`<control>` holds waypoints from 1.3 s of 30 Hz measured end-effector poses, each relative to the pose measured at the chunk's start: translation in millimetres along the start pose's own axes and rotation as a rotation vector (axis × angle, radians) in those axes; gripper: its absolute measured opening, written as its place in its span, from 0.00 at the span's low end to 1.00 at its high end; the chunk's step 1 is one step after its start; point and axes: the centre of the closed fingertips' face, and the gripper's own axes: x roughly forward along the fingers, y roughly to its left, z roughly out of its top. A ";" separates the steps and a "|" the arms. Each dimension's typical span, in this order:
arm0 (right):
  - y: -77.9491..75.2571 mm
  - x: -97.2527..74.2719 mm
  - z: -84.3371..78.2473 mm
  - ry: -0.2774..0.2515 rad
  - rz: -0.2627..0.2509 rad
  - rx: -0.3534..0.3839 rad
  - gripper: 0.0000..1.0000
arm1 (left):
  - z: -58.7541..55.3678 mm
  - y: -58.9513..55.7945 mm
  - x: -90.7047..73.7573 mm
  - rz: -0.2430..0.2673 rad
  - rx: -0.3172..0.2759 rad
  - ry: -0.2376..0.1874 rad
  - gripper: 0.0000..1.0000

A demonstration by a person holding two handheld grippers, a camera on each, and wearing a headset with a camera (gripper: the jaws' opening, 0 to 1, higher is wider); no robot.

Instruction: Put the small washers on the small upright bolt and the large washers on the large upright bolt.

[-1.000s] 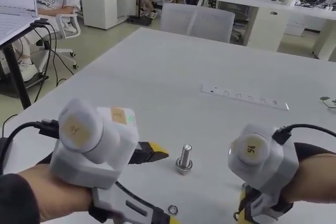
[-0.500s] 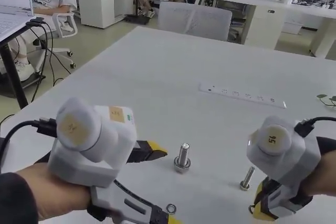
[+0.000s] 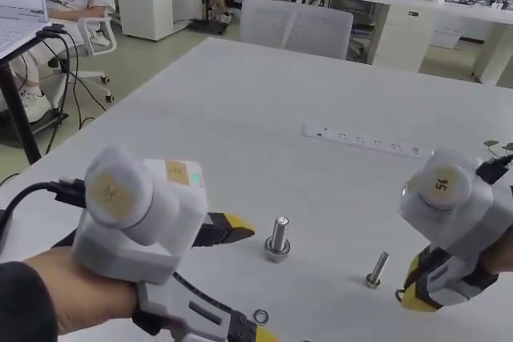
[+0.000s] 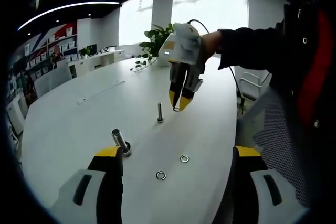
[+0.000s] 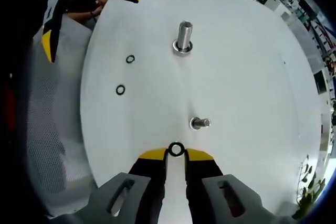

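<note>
The large upright bolt (image 3: 278, 238) (image 5: 184, 38) (image 4: 119, 142) stands mid-table, with the small upright bolt (image 3: 375, 270) (image 5: 199, 123) (image 4: 160, 113) to its right. My right gripper (image 5: 176, 153) (image 3: 409, 298) (image 4: 178, 103) hovers just right of the small bolt. It is shut on a washer (image 5: 176, 149) (image 4: 177, 109) pinched at the jaw tips. My left gripper (image 4: 177, 153) (image 3: 247, 282) is open wide, left of the large bolt. Two loose washers (image 5: 130, 59) (image 5: 120, 89) lie on the table between its jaws. Their sizes are hard to tell.
The white table (image 3: 240, 118) carries a white power strip (image 3: 365, 143) farther back. An office chair (image 3: 296, 30) stands at the far edge. The table's near edge runs close behind the loose washers (image 4: 184, 158).
The right gripper has moved to the right with its washer, uncovering the small bolt. The left gripper has held still.
</note>
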 end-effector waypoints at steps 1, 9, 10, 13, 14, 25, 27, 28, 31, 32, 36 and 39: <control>-1.2 -1.7 0.4 -0.001 -0.002 0.000 0.14 | -0.2 0.2 0.1 0.000 -0.001 0.001 0.86; -11.8 -23.7 9.8 -0.020 -0.039 -0.013 0.14 | -0.4 0.8 0.8 -0.002 -0.003 0.001 0.86; -13.1 -25.8 11.5 -0.024 -0.043 -0.014 0.14 | -0.4 0.8 0.9 -0.003 -0.003 0.001 0.86; -18.6 -31.6 19.1 -0.037 -0.060 -0.024 0.14 | -0.5 0.9 0.9 -0.003 -0.004 0.002 0.86; -19.3 -32.1 20.7 -0.038 -0.062 -0.026 0.14 | -0.4 1.0 0.9 -0.003 -0.004 0.001 0.86; -23.4 -27.7 34.5 -0.047 -0.060 -0.057 0.14 | -1.3 2.4 0.3 0.002 -0.011 0.004 0.86; -24.4 -25.8 34.6 -0.043 -0.060 -0.062 0.14 | -1.5 2.8 0.6 0.003 -0.011 0.004 0.86; -24.6 -24.9 34.5 -0.040 -0.058 -0.064 0.14 | -1.4 2.7 0.7 0.003 -0.012 0.004 0.86; -25.2 -22.1 34.0 -0.036 -0.054 -0.066 0.14 | -1.8 2.5 0.9 0.003 -0.013 0.004 0.86; -25.5 -21.4 33.7 -0.033 -0.053 -0.067 0.14 | -2.1 2.6 1.0 0.004 -0.014 0.005 0.86; -25.6 -18.9 34.4 -0.031 -0.046 -0.071 0.14 | -2.3 3.0 1.3 0.005 -0.016 0.004 0.86; -26.4 -16.7 34.3 -0.026 -0.043 -0.076 0.14 | -2.8 3.0 1.8 0.006 -0.016 0.005 0.86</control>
